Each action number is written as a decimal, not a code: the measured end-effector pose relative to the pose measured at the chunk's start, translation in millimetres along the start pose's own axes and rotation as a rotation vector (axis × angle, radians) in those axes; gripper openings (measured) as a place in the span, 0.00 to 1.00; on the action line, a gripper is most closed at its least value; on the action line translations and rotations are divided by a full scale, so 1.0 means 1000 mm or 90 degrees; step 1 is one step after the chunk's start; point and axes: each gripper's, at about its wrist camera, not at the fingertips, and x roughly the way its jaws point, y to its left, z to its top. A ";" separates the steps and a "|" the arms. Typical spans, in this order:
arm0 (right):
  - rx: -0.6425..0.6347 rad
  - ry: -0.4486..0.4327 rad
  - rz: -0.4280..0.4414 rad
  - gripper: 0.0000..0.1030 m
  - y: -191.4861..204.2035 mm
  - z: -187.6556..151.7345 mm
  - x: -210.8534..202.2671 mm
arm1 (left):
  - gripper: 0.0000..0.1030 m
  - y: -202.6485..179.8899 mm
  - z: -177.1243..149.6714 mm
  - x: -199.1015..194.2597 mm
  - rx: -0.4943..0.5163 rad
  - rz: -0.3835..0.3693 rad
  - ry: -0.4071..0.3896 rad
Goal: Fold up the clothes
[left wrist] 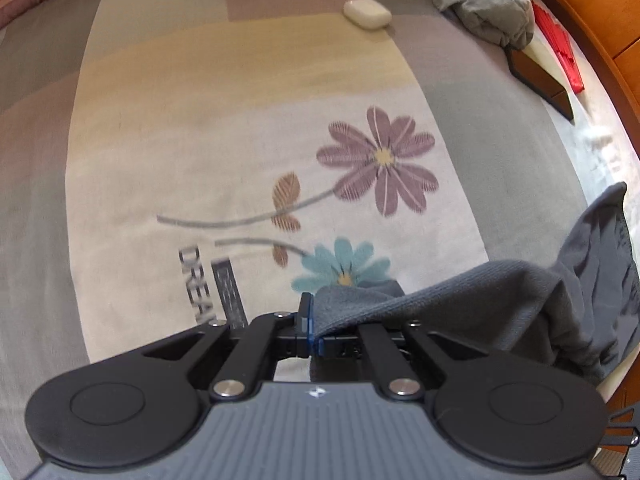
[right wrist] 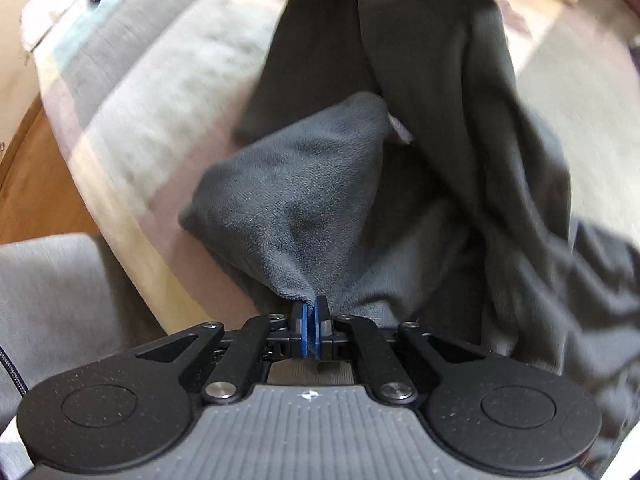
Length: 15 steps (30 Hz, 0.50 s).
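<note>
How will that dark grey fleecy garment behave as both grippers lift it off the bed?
Probably floppy: the dark grey fleecy garment sags into folds below the right gripper. It likely grips well, since its napped fabric is pinched between closed pads. It may swing or trail, because loose cloth hangs beside the left gripper over the flowered bedspread.

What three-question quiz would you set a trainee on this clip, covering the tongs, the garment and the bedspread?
1. True or false: both the left tongs and the right tongs are shut on the dark grey garment.
2. The small white case lies: A) on the bedspread, apart from the garment; B) on the garment; C) in the tongs.
3. Fill in: the largest printed flower is ____ with a yellow centre.

Key: 1 true; 2 A; 3 purple.
</note>
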 end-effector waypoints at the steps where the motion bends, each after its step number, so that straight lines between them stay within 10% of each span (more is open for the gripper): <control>1: 0.011 0.000 0.004 0.05 -0.002 -0.002 -0.001 | 0.00 -0.001 0.000 0.003 0.002 -0.003 -0.002; 15: 0.133 -0.083 0.049 0.25 -0.026 -0.016 -0.043 | 0.11 0.022 -0.099 0.001 -0.134 -0.078 -0.034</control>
